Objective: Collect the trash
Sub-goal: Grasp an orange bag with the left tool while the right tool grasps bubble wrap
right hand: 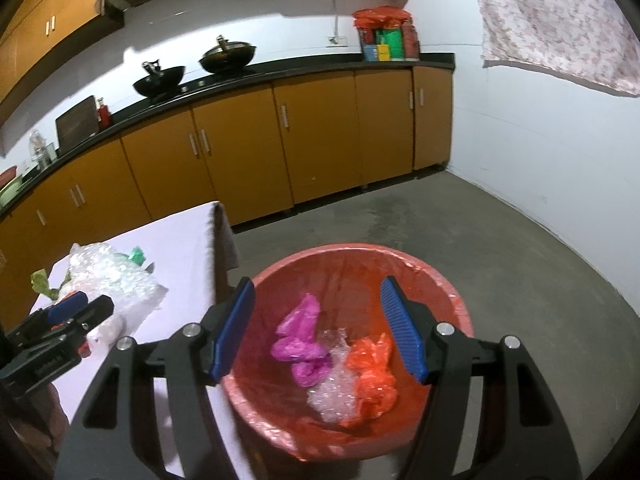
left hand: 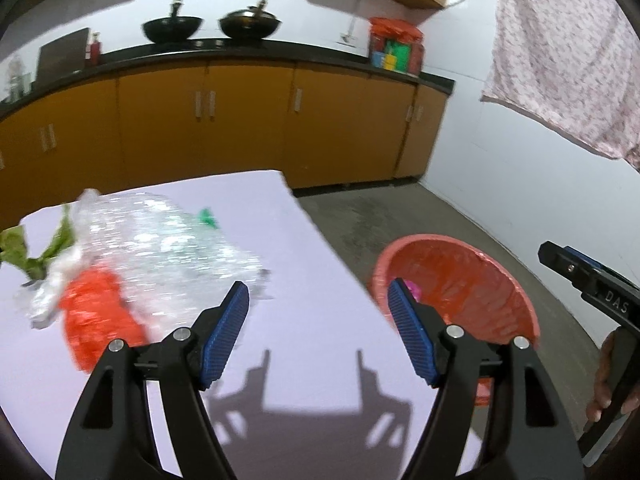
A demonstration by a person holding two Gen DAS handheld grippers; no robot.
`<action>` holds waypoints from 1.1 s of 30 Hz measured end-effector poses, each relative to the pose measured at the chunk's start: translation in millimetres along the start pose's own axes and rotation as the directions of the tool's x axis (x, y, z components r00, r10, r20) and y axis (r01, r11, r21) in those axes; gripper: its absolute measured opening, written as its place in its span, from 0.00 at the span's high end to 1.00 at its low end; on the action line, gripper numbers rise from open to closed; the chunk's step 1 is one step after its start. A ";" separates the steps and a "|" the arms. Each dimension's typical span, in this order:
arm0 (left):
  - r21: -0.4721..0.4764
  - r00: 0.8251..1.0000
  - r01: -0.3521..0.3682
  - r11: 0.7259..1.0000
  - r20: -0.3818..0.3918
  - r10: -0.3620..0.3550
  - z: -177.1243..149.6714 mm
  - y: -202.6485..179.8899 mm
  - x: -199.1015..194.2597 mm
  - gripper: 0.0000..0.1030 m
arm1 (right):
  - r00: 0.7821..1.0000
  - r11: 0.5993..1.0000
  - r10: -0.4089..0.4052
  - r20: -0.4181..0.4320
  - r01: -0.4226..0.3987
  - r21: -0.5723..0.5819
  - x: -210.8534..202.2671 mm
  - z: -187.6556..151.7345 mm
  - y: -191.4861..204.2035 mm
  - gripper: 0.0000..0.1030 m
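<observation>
A red bin lined with red plastic stands on the floor beside the table; it also shows in the left wrist view. Inside lie a pink bag, a clear plastic scrap and an orange bag. My right gripper is open and empty above the bin. My left gripper is open and empty over the white table. Left of it lie bubble wrap, a red bag, a green scrap and green leaves.
Orange kitchen cabinets with a black counter run along the far wall, with two woks on it. A patterned cloth hangs at the right. Grey floor surrounds the bin. The right gripper body shows in the left wrist view.
</observation>
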State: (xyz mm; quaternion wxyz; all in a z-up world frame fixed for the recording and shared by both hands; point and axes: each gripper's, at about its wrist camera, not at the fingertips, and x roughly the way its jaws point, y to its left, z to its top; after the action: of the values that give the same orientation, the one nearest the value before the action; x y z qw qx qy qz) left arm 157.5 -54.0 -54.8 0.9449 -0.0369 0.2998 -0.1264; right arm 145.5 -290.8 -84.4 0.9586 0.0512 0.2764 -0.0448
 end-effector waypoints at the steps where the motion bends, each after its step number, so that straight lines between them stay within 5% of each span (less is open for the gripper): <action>1: -0.007 1.000 -0.016 1.000 0.007 0.016 -1.4 6.3 -4.5 0.30 | 1.000 1.000 0.009 -0.001 -0.009 -0.006 0.0 -0.5 5.0 0.37; 9: -0.056 0.975 -0.214 0.975 0.052 0.217 -13.5 70.7 -34.6 0.23 | 0.997 0.996 0.076 -0.021 -0.077 -0.043 3.8 -5.2 41.7 0.37; 15: -0.124 0.944 -0.328 0.936 -0.013 0.329 -19.6 125.5 -26.9 0.22 | 0.989 0.988 0.142 -0.037 -0.144 -0.060 13.3 -10.3 80.8 0.37; 29: -0.231 0.961 -0.261 0.937 -0.155 0.230 -25.0 168.3 18.5 0.22 | 0.977 0.961 0.193 -0.091 -0.207 -0.182 39.4 -25.3 157.1 0.37; 33: -0.253 0.975 -0.194 0.948 -0.157 0.157 -29.5 170.9 23.0 0.46 | 0.977 0.964 0.187 -0.104 -0.203 -0.172 46.0 -25.8 157.0 0.37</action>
State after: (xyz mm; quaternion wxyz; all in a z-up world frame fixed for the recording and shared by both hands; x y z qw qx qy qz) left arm 195.8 105.1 -116.6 0.9162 -0.1282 0.3795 -0.0025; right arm 188.6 -134.7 -119.1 0.9462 -0.0074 0.3141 0.0773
